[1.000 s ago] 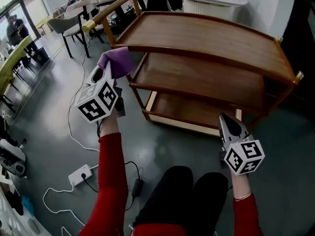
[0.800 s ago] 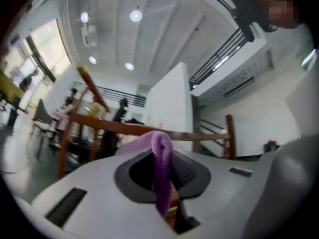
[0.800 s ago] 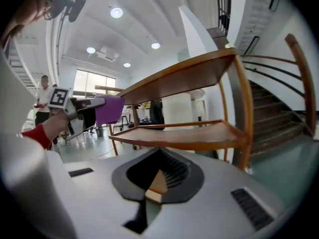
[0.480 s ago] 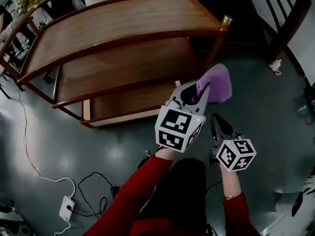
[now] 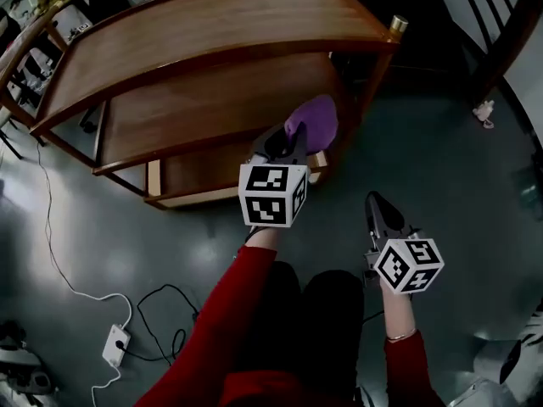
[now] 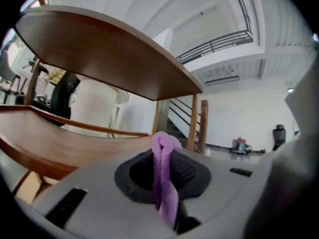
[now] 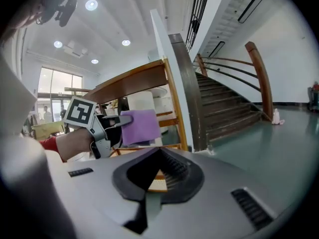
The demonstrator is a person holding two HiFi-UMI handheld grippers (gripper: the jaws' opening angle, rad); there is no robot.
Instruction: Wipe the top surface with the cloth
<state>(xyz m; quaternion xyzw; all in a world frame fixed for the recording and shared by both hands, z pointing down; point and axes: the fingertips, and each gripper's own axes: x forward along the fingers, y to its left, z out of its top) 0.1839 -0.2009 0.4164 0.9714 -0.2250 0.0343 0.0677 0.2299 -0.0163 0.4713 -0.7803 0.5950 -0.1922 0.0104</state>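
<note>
Purple cloth (image 5: 311, 124) pinched in left gripper (image 5: 293, 142), beside middle shelf (image 5: 195, 108)

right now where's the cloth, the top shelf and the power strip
cloth (image 5: 312, 122): head view, middle of the bunched purple fabric.
top shelf (image 5: 195, 36): head view, bare wood near its middle.
power strip (image 5: 116, 341): head view, middle of its white body.

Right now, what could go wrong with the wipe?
The left gripper holds the cloth down by the middle shelf, below the top: lifting straight up may knock the top's rim. Only a thin fold of cloth is pinched, so it may slip out when dragged.
</note>
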